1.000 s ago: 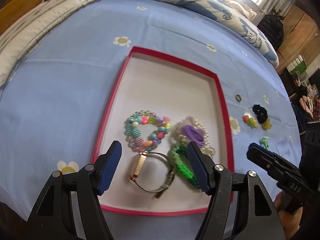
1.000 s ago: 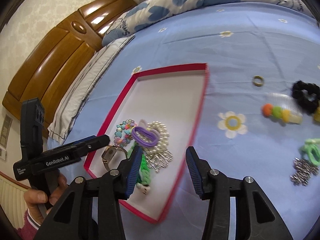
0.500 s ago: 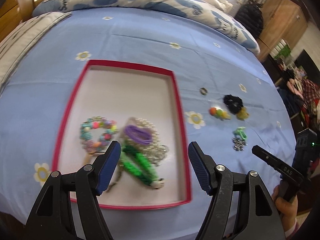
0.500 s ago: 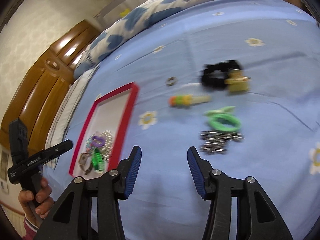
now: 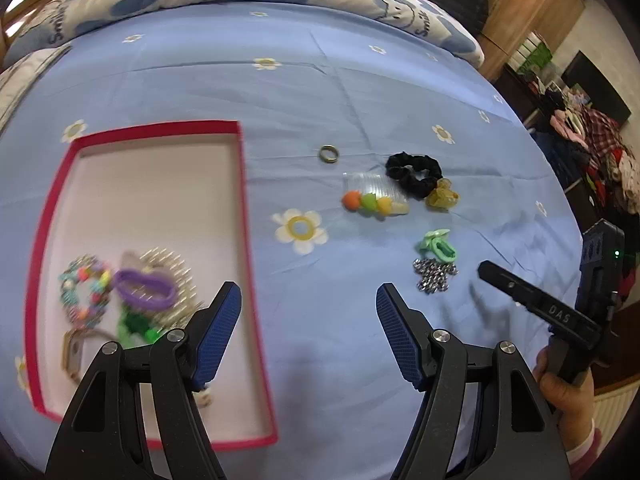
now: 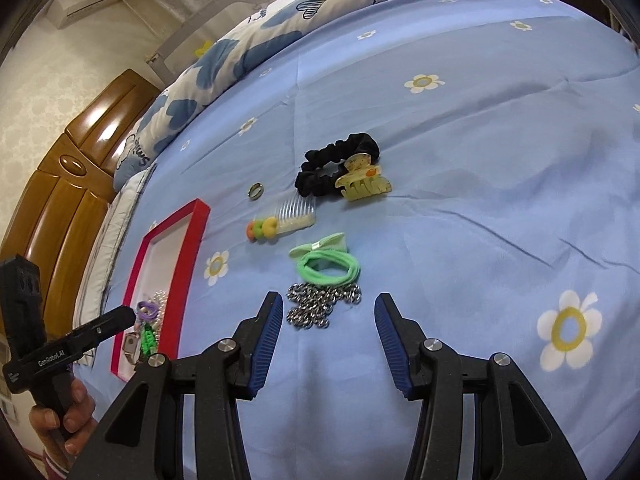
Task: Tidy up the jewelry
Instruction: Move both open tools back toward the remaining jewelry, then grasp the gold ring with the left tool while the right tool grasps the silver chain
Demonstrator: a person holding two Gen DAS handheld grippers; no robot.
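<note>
Several bracelets [image 5: 132, 300] lie in the tray [image 5: 244, 200]; chain [image 6: 324, 306] (between spread, empty right fingers [image 6: 266, 344]), bands, clips and ring [image 5: 329, 155] remain beyond.

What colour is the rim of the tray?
Red rim, on the tray with a white inside; clearest in the left wrist view.

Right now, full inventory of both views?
Tray: 1, red rim, white inside, bed left.
Bracelets: several, mixed colours, heaped in tray's near end; blurred.
Ring: 1, brassy, beside tray.
Comb: 1, clear, orange-green-yellow balls.
Scrunchie: 1, black.
Claw clip: 1, yellowish, touching scrunchie.
Hair tie: 1, green, bow.
Chain: 1, silver, nearest right tool.
Bedsheet: blue, daisies.
Left tool: open.
Right tool: open.
</note>
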